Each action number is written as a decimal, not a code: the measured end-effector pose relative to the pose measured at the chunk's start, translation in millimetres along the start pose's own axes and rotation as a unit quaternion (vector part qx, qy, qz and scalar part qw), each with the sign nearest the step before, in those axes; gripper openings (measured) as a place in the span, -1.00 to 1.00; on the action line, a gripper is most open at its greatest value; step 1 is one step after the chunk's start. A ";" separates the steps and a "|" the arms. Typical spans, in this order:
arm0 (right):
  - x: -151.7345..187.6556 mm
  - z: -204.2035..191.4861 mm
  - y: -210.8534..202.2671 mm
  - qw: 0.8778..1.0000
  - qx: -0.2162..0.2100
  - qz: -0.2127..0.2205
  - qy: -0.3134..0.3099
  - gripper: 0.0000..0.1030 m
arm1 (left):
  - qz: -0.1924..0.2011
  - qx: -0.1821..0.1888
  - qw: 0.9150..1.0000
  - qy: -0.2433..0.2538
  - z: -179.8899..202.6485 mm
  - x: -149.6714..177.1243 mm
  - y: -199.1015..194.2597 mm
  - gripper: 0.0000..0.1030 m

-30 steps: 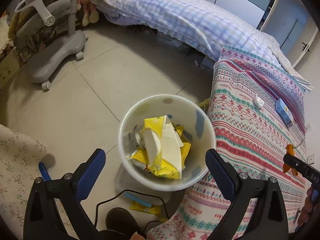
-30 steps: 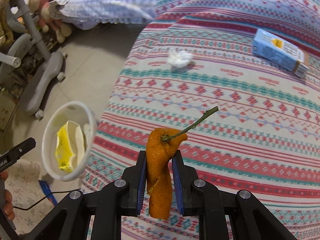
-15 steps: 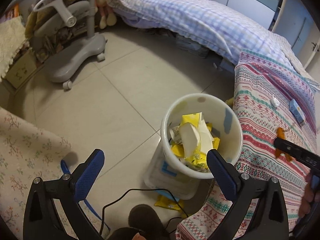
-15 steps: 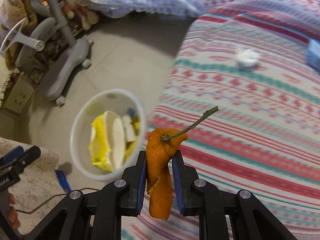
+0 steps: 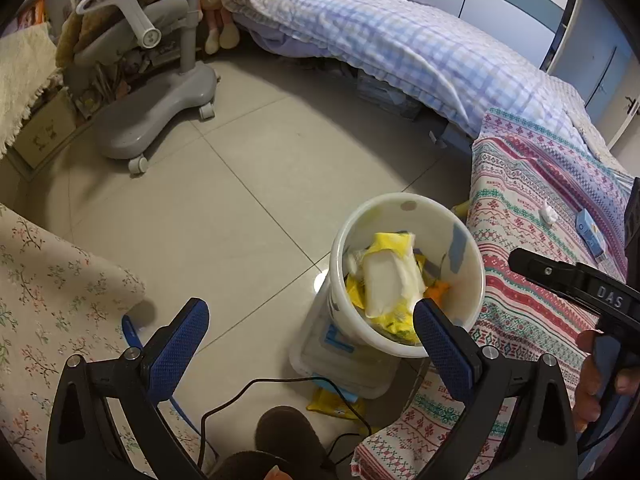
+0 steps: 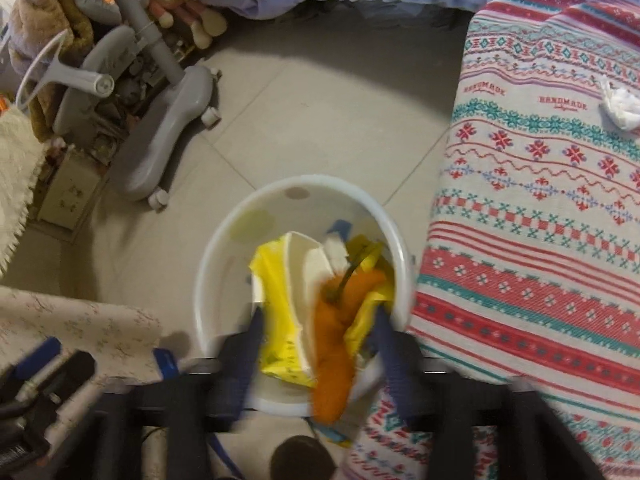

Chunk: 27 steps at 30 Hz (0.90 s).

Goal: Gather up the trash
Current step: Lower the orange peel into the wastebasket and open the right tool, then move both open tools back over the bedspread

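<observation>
Since the earlier frames we have swung the right gripper (image 6: 318, 332) off the patterned blanket (image 6: 540, 200) and over the white bin (image 6: 224, 240), and its jaws have just been opening: the orange peel (image 6: 334, 344) that was pinched between them now sits loose in the gap, touching neither blurred blue pad as far as we can tell. The peel, green stem uppermost, hangs over the near right part of the bin's mouth, above the yellow wrappers (image 6: 280, 300) that fill it. The bin stands on the tiled floor (image 6: 320, 120) just beside the blanket's left edge. Our left gripper (image 5: 308, 328) hovers with its jaws wide apart and nothing between them, its right finger overlapping the bin's near rim in that view. On the blanket, well apart from the bin, a crumpled white tissue (image 6: 620, 106) lies near its right edge, and a small blue carton (image 5: 592, 236) lies beyond it.
</observation>
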State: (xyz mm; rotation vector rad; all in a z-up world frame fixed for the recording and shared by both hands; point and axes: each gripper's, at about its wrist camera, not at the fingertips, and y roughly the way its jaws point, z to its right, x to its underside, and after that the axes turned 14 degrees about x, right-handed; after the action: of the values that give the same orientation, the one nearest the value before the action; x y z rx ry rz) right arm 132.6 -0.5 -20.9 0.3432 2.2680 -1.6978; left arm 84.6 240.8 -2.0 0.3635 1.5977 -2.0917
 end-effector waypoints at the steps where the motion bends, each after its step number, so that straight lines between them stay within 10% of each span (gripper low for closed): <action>1: -1.0 0.2 -2.6 1.000 -0.003 0.004 0.006 0.33 | 0.001 0.000 1.000 0.001 0.8 0.2 -0.4 1.00; 13: 16.9 48.7 -53.3 0.998 0.047 0.038 -0.016 0.54 | -0.003 0.021 0.999 0.025 48.6 8.8 8.1 1.00; 27: 46.2 194.8 -131.7 0.981 0.164 0.094 0.033 1.00 | 0.002 0.034 0.992 0.124 183.5 20.8 35.2 1.00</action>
State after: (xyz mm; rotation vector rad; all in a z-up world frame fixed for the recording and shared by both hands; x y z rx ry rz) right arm 59.3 -223.4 28.0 0.6707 1.9203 -1.9807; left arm 99.4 53.8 10.8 0.6728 1.6617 -2.1705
